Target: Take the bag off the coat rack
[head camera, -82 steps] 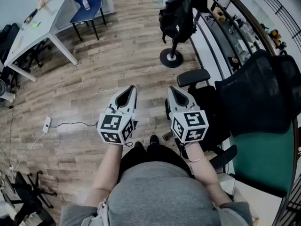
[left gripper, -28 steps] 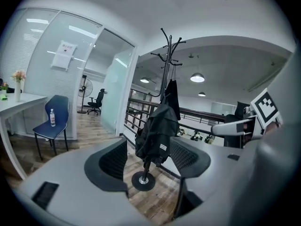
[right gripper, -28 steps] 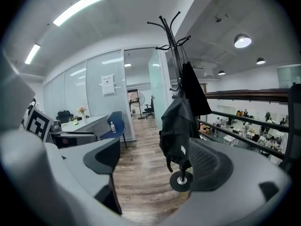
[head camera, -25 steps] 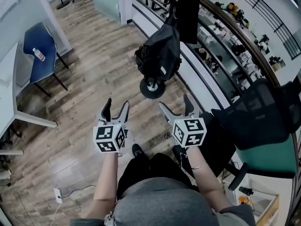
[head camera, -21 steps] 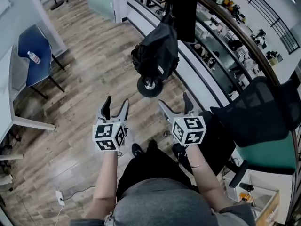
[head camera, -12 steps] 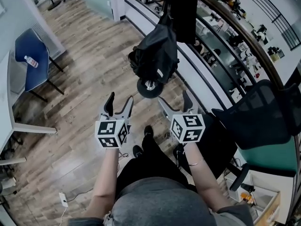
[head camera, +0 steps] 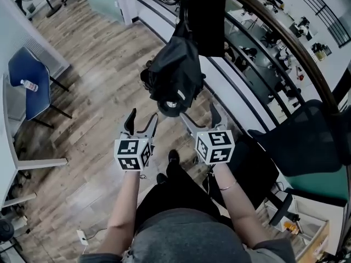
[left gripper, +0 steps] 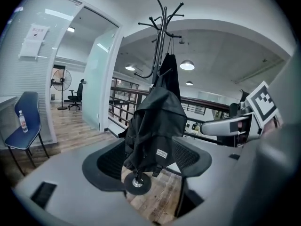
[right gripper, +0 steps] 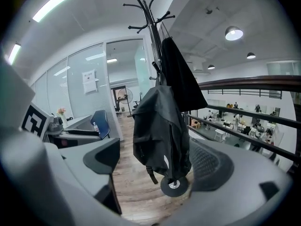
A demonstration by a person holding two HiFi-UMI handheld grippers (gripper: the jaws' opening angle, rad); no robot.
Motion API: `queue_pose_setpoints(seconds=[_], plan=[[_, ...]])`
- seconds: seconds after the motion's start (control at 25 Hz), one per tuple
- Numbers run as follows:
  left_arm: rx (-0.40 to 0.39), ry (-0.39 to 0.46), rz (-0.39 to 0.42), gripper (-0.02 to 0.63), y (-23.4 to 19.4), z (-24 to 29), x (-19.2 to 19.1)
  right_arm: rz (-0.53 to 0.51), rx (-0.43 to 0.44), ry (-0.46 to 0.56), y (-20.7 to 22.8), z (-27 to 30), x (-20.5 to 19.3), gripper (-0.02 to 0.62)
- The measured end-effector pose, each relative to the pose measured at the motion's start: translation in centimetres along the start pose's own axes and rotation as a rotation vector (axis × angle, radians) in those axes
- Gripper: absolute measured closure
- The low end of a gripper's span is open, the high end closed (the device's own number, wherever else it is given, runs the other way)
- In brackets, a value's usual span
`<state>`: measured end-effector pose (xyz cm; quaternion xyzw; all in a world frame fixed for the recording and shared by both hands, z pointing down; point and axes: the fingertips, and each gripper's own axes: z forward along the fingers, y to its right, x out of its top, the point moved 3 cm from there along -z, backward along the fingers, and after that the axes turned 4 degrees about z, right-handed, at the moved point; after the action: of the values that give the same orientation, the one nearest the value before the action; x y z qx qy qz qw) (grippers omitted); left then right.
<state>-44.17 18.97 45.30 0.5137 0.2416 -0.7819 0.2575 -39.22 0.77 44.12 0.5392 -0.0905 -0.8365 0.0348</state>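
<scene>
Only one bag (head camera: 174, 78), one rack (left gripper: 162, 32); left tool (head camera: 141, 117), right tool (head camera: 198, 113) spread.

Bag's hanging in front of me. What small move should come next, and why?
The bag hangs on the coat rack, ahead of the left gripper and right gripper. Both are open, with nothing between their fingers. So probably step closer and raise both toward the bag's top.

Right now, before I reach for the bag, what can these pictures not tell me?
- Head view: the coat rack has its hooks cut off by the top edge.
- Gripper views: the dark garment overlaps the top of the bag, so its hook is unclear.
- Left gripper view: the label is too small to read.
</scene>
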Motion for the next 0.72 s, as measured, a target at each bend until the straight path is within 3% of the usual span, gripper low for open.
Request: queue_pose_setpoints(seconds=[0.72], plan=[[-0.008, -0.114, 0.034, 0.310, -1.8, 11.0, -2.0, -0.038, 0.012, -0.064, 4.1, 9.2, -1.2, 0.133]])
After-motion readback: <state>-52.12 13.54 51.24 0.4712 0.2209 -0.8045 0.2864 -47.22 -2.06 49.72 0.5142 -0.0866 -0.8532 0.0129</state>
